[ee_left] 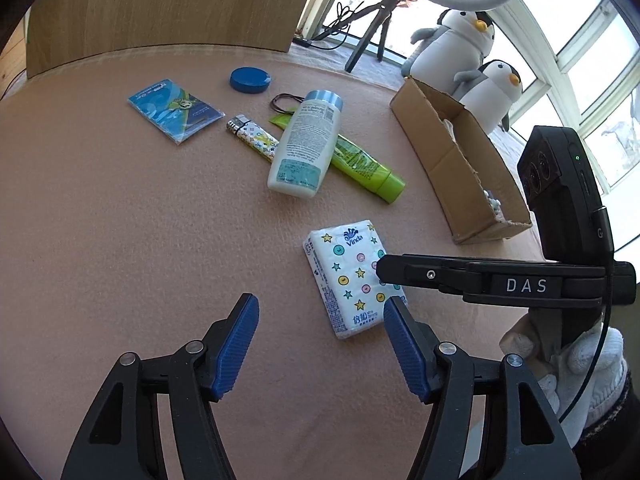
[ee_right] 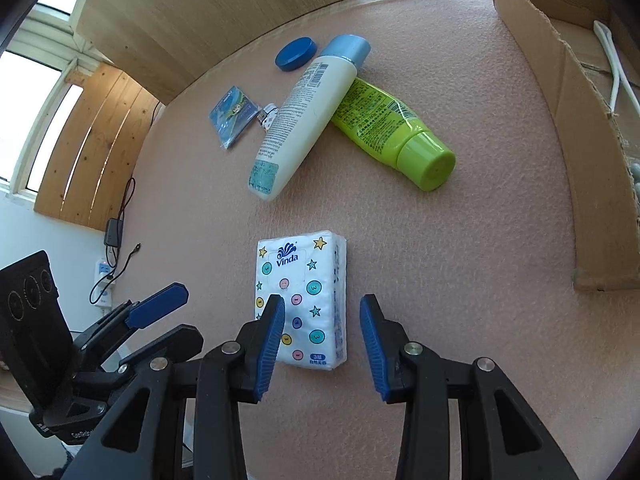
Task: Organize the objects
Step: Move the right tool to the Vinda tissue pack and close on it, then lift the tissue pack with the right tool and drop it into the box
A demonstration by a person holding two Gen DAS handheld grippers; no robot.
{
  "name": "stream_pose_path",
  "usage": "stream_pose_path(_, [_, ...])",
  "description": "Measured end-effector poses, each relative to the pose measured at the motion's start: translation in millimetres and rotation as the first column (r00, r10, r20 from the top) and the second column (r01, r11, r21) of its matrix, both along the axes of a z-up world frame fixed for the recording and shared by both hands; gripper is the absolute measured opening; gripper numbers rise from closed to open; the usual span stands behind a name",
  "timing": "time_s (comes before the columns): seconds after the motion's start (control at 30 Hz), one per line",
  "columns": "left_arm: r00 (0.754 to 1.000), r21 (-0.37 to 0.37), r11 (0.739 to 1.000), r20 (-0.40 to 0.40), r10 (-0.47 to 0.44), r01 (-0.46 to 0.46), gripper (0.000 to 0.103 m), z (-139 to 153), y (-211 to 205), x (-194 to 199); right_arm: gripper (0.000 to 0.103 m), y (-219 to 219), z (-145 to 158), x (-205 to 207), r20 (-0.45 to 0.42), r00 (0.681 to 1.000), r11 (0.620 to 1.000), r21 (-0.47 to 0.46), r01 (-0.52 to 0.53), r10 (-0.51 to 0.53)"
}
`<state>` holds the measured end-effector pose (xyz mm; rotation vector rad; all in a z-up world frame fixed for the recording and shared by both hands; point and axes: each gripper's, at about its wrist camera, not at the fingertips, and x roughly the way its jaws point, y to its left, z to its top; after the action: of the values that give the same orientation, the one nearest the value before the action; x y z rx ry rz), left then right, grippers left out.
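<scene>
A white Vinda tissue pack (ee_right: 304, 300) lies flat on the pink table mat. My right gripper (ee_right: 322, 306) is open and hovers over its near end, the pack between the two blue pads, untouched. My left gripper (ee_left: 320, 312) is open and empty, just left of the same tissue pack (ee_left: 352, 280). The right gripper's black body (ee_left: 480, 280) reaches in over the pack from the right. Beyond lie a white lotion bottle (ee_left: 306, 144) across a green tube (ee_left: 364, 164), a patterned lighter (ee_left: 254, 140), a blue lid (ee_left: 250, 79) and a blue packet (ee_left: 174, 110).
An open cardboard box (ee_left: 460, 160) stands at the table's right side, also seen in the right wrist view (ee_right: 568, 112). Two plush penguins (ee_left: 468, 52) sit behind it by the window. A wooden panel (ee_left: 160, 4) backs the table. A black hair tie (ee_left: 286, 100) lies by the bottle.
</scene>
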<state>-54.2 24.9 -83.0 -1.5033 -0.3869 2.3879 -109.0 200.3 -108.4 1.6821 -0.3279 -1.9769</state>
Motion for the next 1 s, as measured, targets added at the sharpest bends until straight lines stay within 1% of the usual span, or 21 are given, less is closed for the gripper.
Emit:
stream_pose_path(0.1, [0.999, 0.018, 0.999, 0.023, -0.031, 0.031, 0.069, -8, 13, -7, 0.036, 3, -1, 0, 0.001, 1.0, 1.0, -0.001, 0.003, -0.003])
stream_pose_path(0.27, [0.998, 0.046, 0.998, 0.052, -0.042, 0.04, 0.069, -21, 23, -16, 0.036, 0, -2, 0, 0.002, 1.0, 1.0, 0.003, -0.019, 0.019])
stream_pose_path(0.33, [0.997, 0.057, 0.997, 0.063, -0.046, 0.043, 0.069, -25, 26, -18, 0.036, -2, -2, -1, -0.008, 1.0, 0.999, 0.025, -0.029, 0.029])
stream_pose_path(0.67, [0.994, 0.034, 0.994, 0.039, -0.106, 0.105, 0.068, -27, 46, -16, 0.036, -9, -2, -6, -0.012, 0.997, 0.997, 0.041, -0.071, 0.072])
stream_pose_path(0.73, [0.993, 0.036, 0.993, 0.039, -0.11, 0.108, 0.061, -27, 46, -16, 0.036, -11, -3, -6, -0.014, 0.996, 0.996, 0.041, -0.082, 0.083])
stream_pose_path(0.8, [0.993, 0.03, 0.994, 0.041, -0.109, 0.108, 0.056, -27, 47, -17, 0.036, -13, -3, -4, -0.023, 0.995, 0.994, 0.053, -0.097, 0.098])
stream_pose_path(0.87, [0.994, 0.026, 0.994, 0.038, -0.106, 0.105, 0.055, -27, 46, -17, 0.036, -16, -5, -3, -0.024, 0.994, 0.993, 0.061, -0.102, 0.103])
stream_pose_path(0.93, [0.994, 0.021, 0.994, 0.04, -0.105, 0.104, 0.05, -26, 46, -17, 0.036, -16, -4, -2, -0.031, 0.994, 0.993, 0.062, -0.101, 0.103])
stream_pose_path(1.0, [0.994, 0.024, 0.995, 0.038, -0.101, 0.1, 0.05, -23, 46, -17, 0.036, -15, -3, -1, -0.041, 0.994, 0.992, 0.069, -0.103, 0.106])
